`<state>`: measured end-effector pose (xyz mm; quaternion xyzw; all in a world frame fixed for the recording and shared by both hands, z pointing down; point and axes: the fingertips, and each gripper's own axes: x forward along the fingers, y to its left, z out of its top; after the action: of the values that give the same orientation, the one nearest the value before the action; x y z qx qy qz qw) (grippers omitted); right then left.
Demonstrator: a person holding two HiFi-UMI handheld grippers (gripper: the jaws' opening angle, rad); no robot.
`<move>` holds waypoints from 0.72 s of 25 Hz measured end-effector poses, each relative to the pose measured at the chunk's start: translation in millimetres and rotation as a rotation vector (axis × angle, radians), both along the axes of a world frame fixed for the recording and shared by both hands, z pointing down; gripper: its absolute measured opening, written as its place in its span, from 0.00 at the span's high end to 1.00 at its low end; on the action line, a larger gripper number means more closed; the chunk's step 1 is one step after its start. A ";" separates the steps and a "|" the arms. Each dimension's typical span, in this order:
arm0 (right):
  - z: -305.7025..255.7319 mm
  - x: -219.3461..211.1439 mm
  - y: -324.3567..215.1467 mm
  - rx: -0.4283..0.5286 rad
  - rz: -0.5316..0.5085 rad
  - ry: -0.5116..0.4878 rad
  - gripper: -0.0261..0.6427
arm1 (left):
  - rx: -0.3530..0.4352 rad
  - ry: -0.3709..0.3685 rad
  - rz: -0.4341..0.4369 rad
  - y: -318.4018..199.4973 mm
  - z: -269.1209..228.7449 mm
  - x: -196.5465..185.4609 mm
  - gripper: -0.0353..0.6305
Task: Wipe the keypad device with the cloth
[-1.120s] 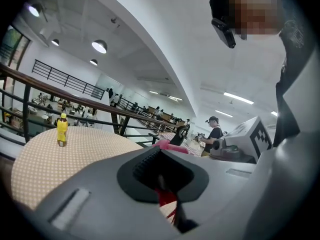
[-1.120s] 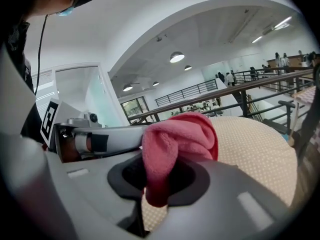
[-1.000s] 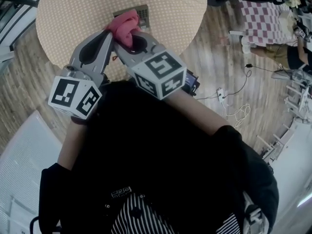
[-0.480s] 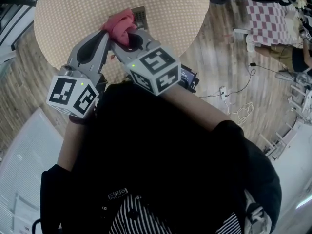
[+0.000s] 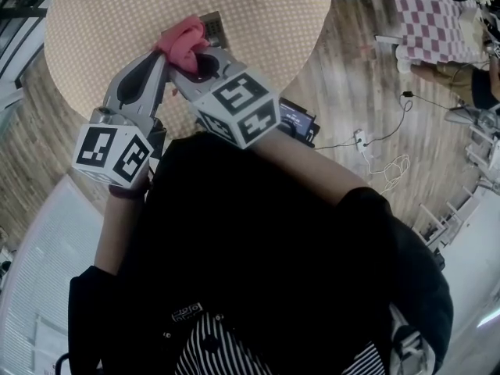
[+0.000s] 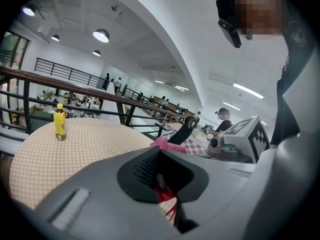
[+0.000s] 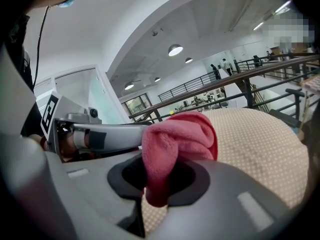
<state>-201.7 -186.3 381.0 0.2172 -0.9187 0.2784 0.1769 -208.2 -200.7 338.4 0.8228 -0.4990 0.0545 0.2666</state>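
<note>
One hand-held gripper (the right) clamps the pink cloth.

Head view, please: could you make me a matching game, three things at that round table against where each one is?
Things:
1. cloth
2. bottle
3. keypad

Places:
a. standing near the rim of the table
b. flat on the table, partly hidden by the cloth
c. clamped in the jaws of the right gripper

Pairs: 1-c, 2-a, 3-b.
</note>
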 end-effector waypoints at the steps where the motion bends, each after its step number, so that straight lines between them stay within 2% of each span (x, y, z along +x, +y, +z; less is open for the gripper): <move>1: 3.1 1.4 -1.4 -0.001 0.000 0.006 0.85 | -0.009 -0.002 0.002 -1.4 2.8 1.6 0.96; 5: 20.3 2.7 -4.4 -0.014 0.001 0.027 0.85 | -0.028 -0.009 0.006 -6.4 17.2 0.5 0.96; 8: 38.0 1.7 -8.1 -0.034 -0.004 0.049 0.85 | -0.027 -0.015 -0.025 -16.2 27.2 -11.3 0.96; 12: 64.6 7.4 -9.4 -0.055 -0.020 0.094 0.85 | -0.045 -0.079 -0.042 -33.8 46.4 -25.2 0.96; 15: 82.0 4.9 -7.2 -0.060 -0.035 0.125 0.85 | -0.072 -0.150 0.020 -45.4 75.0 -32.7 0.96; 18: 93.1 -0.3 -5.3 -0.059 -0.052 0.139 0.85 | -0.144 -0.229 0.119 -52.3 114.1 -32.0 0.96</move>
<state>-202.0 -191.7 474.1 0.2068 -0.9009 0.2849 0.2539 -240.2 -253.0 452.5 0.8182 -0.4711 0.1995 0.2625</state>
